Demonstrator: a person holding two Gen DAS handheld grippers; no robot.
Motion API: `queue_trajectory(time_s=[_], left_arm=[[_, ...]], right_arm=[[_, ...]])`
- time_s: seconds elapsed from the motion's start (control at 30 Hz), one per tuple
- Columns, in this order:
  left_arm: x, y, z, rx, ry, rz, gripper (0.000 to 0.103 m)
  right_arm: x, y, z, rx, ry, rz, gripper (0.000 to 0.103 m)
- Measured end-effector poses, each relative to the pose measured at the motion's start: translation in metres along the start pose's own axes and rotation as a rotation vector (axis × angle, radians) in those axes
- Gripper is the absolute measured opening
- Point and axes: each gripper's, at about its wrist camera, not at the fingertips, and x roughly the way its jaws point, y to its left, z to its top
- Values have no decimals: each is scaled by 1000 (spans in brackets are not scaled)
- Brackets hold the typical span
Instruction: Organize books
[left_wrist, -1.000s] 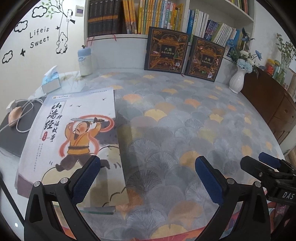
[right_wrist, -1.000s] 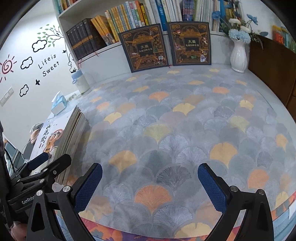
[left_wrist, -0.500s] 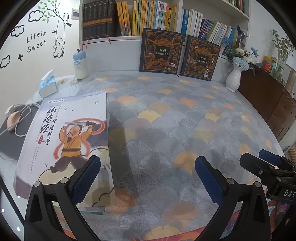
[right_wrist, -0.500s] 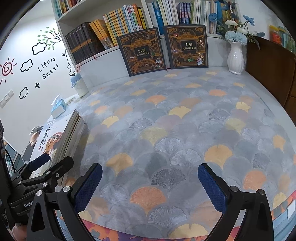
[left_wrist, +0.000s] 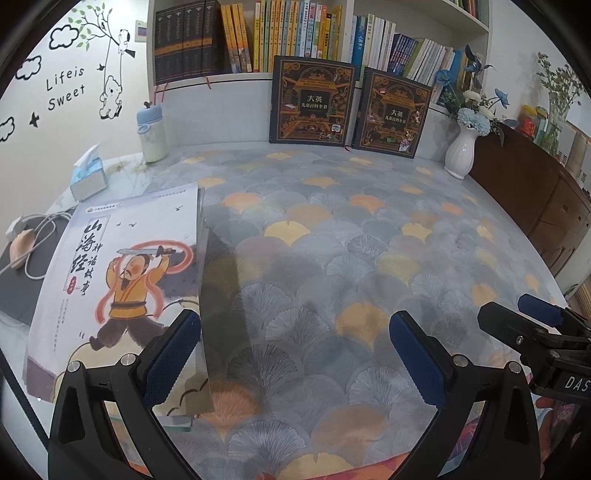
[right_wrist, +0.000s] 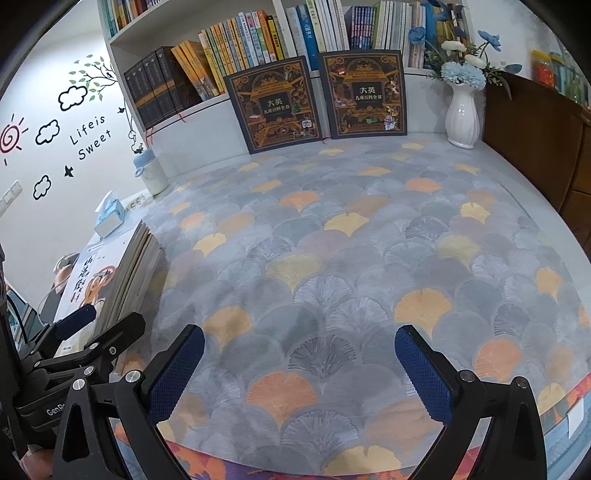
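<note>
Glossy cover tops the book stack at 9 o'clock; left gripper and right gripper, jaws wide, empty: a one-sided pinch could shear the pile.

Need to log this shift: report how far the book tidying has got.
Done: books lie in one stack at the table's left edge; two dark volumes lean against the shelf. In hand: nothing; left tongs and right tongs are open and empty. Left: little visible; the mat holds no loose books.

Left gripper and right gripper: black frames, silver screws, blue textured pads. White lettering on the bodies, partly cut off at frame edges.
</note>
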Motion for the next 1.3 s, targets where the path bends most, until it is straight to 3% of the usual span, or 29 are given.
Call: queue_trajectory(time_s=[0.77, 1.3], left_arm=[[3, -9, 2, -3, -14, -13, 102], [-10, -16, 4, 19, -108, 45, 102]], right_arm=[[3, -3, -2, 10, 15, -10, 103], [2, -5, -3, 8, 24, -28, 103]])
